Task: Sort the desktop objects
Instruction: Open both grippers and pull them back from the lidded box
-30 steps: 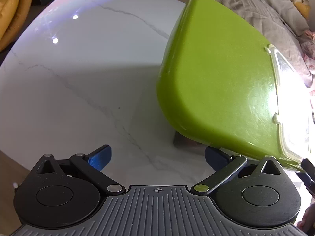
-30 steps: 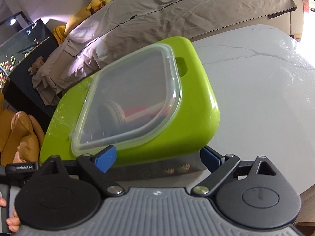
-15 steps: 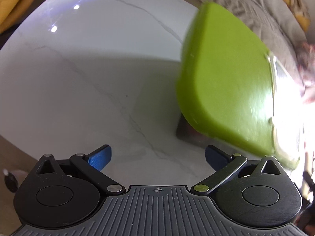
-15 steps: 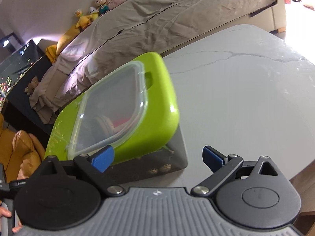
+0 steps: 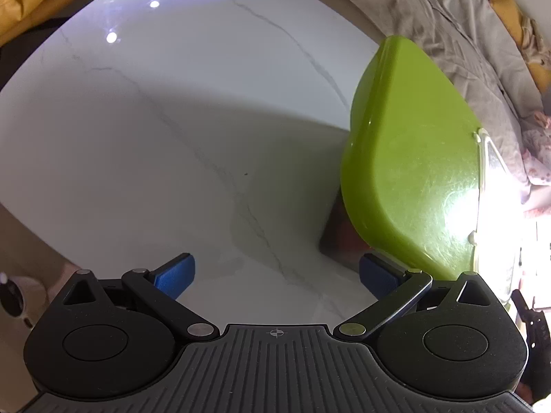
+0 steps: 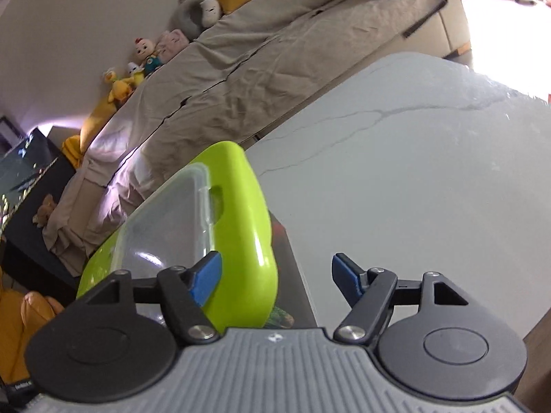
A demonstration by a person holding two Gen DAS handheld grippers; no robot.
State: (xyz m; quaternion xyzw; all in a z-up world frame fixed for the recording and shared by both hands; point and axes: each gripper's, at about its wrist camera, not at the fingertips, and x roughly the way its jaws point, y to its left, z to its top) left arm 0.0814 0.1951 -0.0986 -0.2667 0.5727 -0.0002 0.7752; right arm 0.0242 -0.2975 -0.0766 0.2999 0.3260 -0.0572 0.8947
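Observation:
A lime-green box [image 5: 409,158] with a clear plastic lid [image 6: 165,227] stands on a dark flat object [image 6: 289,265] on the white marble table [image 5: 165,130]. In the left wrist view the box is at the right, beyond my right fingertip. My left gripper [image 5: 275,273] is open and empty over bare table. In the right wrist view the green box [image 6: 248,241] is at the lower left, behind my left fingertip. My right gripper [image 6: 275,277] is open and empty, and the box's corner lies between the jaws.
A sofa with a beige cover [image 6: 275,58] and several plush toys [image 6: 144,58] runs behind the table. A dark cabinet [image 6: 31,179] stands at the left. The table's edge [image 6: 516,330] is near at the lower right.
Both grippers have pulled back from the green box, which now looks smaller and farther to the side. The right gripper has swung to the right, toward open table. Both stay open.

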